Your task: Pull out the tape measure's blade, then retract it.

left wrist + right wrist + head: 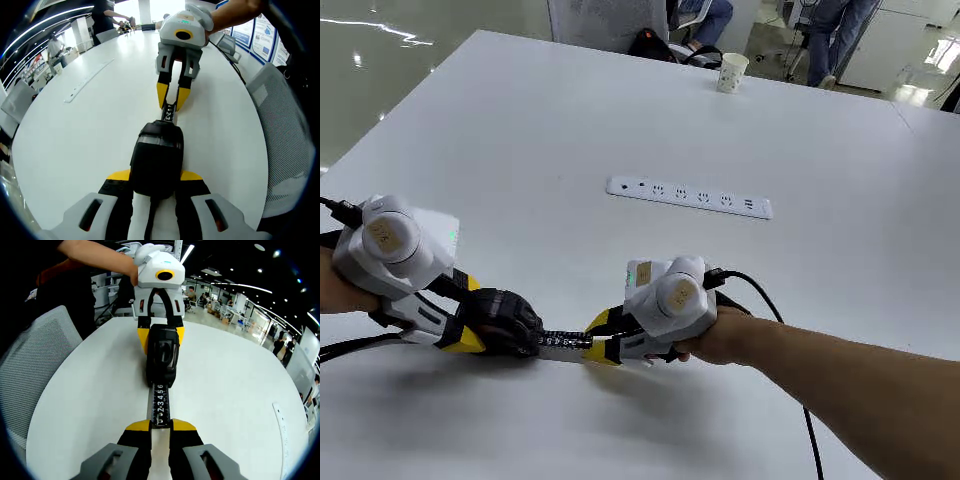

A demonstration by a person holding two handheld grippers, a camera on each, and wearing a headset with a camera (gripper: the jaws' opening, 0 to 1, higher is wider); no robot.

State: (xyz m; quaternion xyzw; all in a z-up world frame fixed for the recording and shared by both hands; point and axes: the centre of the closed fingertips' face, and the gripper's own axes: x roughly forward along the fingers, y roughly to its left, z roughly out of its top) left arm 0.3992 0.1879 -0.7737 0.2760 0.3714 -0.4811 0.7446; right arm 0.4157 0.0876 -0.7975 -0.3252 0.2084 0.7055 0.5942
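Note:
A black tape measure case (506,321) (156,160) (162,359) lies low over the white table (620,120), and my left gripper (470,312) (156,176) is shut on it. A short length of blade (564,340) (168,115) (159,406) with black numbers runs out of the case. My right gripper (598,338) (160,426) is shut on the blade's end, a hand's width right of the case. The two grippers face each other, the left one (161,332) showing in the right gripper view and the right one (170,100) in the left gripper view.
A white power strip (689,197) (87,81) lies mid-table beyond the grippers. A paper cup (731,72) stands at the far edge. A black cable (775,320) trails from the right gripper. Mesh chairs (285,140) (35,370) and people stand around the table.

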